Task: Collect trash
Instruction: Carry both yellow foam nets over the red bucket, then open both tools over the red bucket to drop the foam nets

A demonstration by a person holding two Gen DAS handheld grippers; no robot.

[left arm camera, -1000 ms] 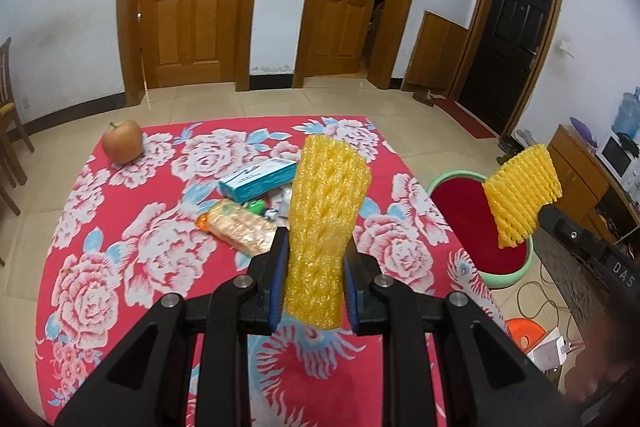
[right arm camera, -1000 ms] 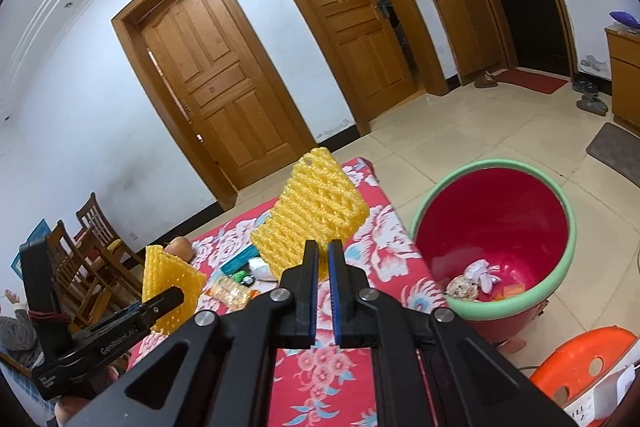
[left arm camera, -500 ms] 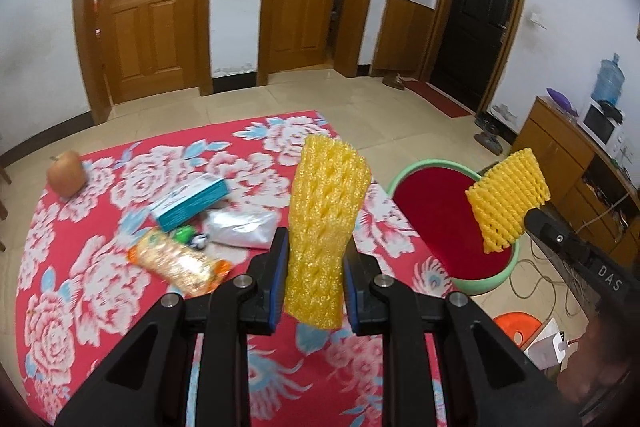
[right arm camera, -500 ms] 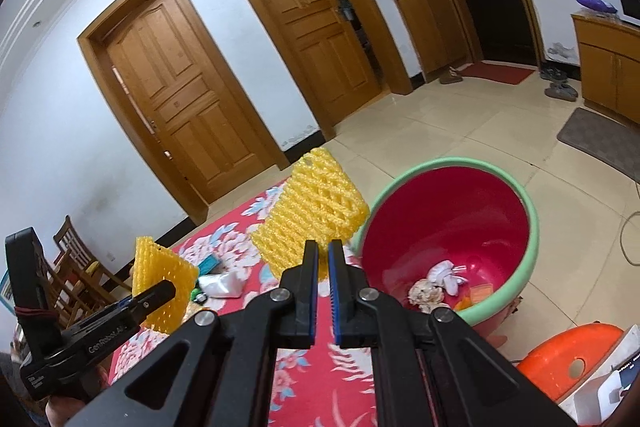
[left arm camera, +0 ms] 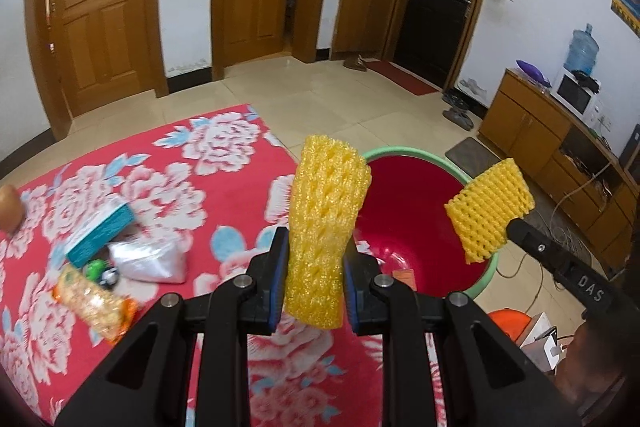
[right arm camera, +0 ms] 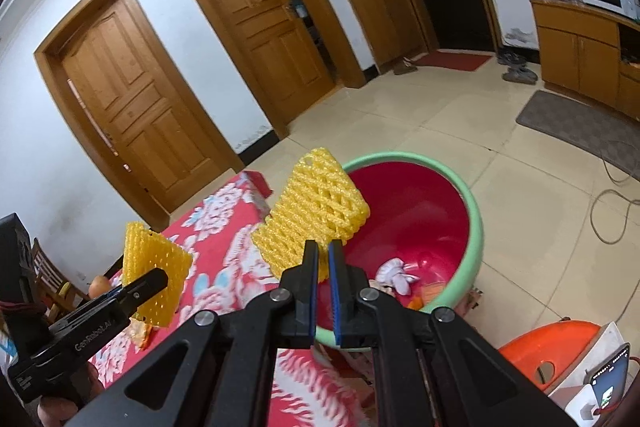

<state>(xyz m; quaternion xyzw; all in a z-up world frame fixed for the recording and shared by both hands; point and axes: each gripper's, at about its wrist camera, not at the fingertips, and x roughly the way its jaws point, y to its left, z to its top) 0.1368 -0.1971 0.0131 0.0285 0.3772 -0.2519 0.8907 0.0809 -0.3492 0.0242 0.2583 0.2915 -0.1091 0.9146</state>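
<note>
Now we carry trash toward the bin (left arm camera: 404, 227): our left claw (left arm camera: 314, 267) grips a yellow foam net (left arm camera: 324, 215) above the tabletop's edge, our right claw (right arm camera: 324, 259) pinches a second net (right arm camera: 316, 211) just before the rim. Next, we judge, each must reach over the opening and release.

light: even, bright indoor | shadows: soft | edges: fisheye-bent, dark-vignetted | blur: slight
</note>
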